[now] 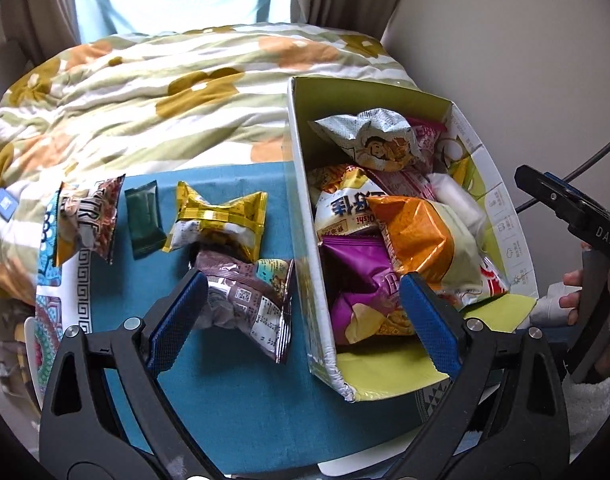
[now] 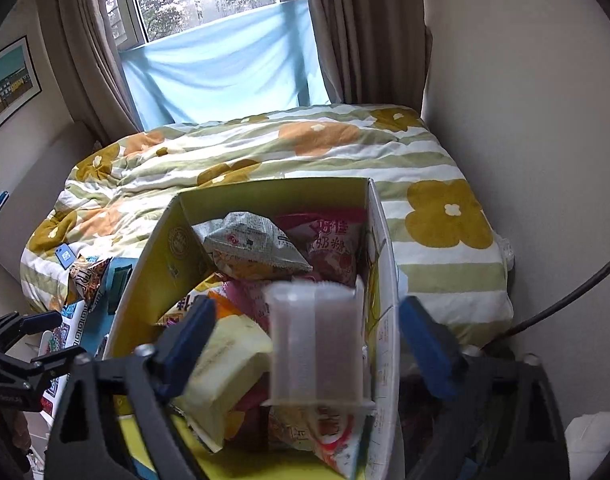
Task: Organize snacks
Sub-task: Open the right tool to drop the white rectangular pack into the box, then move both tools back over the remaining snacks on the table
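A cardboard box (image 1: 305, 216) with a yellow-green inside holds several snack bags, among them an orange one (image 1: 413, 232) and a purple one (image 1: 361, 280). My left gripper (image 1: 305, 320) is open, straddling the box's near wall, and its left finger is beside a brown packet (image 1: 245, 300) on the blue cloth. A gold packet (image 1: 217, 220), a dark green one (image 1: 145, 220) and a patterned one (image 1: 87, 220) lie farther left. My right gripper (image 2: 307, 340) is open over the box (image 2: 165, 264). A blurred translucent white packet (image 2: 317, 344) sits between its pads, touching neither.
The box and packets rest on a blue cloth (image 1: 233, 400) at the foot of a bed with a flowered quilt (image 1: 145, 92). A wall stands close on the right, with curtains and a window behind. A person's hand (image 1: 573, 300) holds the right gripper's handle.
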Tool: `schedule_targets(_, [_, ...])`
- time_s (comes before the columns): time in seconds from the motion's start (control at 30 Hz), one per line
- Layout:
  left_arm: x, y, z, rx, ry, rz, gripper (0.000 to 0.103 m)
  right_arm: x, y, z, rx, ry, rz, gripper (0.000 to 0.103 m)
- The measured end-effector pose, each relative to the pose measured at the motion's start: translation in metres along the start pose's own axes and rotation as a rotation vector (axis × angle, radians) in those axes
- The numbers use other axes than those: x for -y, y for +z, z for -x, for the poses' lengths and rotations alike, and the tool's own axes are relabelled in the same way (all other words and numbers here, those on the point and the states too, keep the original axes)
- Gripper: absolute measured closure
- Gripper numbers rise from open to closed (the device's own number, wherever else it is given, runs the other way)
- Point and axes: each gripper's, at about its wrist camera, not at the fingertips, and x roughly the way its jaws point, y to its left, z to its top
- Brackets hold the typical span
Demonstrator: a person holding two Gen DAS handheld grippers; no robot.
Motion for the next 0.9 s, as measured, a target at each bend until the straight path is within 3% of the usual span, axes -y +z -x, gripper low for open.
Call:
schedule_targets(0.3, [-0.003,-0.027,0.012,-0.002,0.008,0.028,0.007,-0.018,-0.019,0.016,0.001,0.057,0.056,0.000])
schedule_targets(0.9, [-0.065,-0.061,0.094,0.142,0.142,0.186,0.007,-0.099,-0.021,0.047,0.073,0.248,0.229,0.000])
